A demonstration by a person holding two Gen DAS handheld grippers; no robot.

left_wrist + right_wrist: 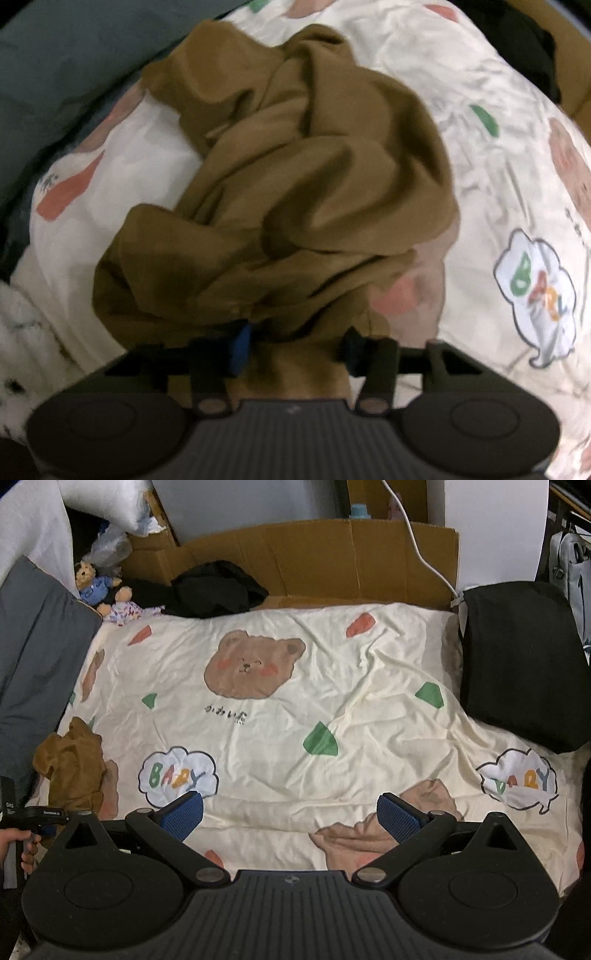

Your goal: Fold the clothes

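Bear-print sheet (332, 686) covers the bed, bare in the middle; black cushion (517, 657) at its right edge, cardboard (332, 554) and black garment (218, 587) along the far edge. Crumpled brown garment (288, 192) sits at the sheet's left edge, left tool (295, 345) clamped on its near hem. Right tool (290, 814) hovers over the sheet, spread wide, holding nothing.

bedsheet (295, 657) centre open, black cushion (517, 657) right, brown garment (70, 768) left, cardboard (314, 557) behind

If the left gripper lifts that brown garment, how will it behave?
The brown garment lies in soft crumpled folds, so it will likely drape limply. It looks thin, probably light. The left gripper seems to pinch one bunched edge, so the rest may trail on the sheet.
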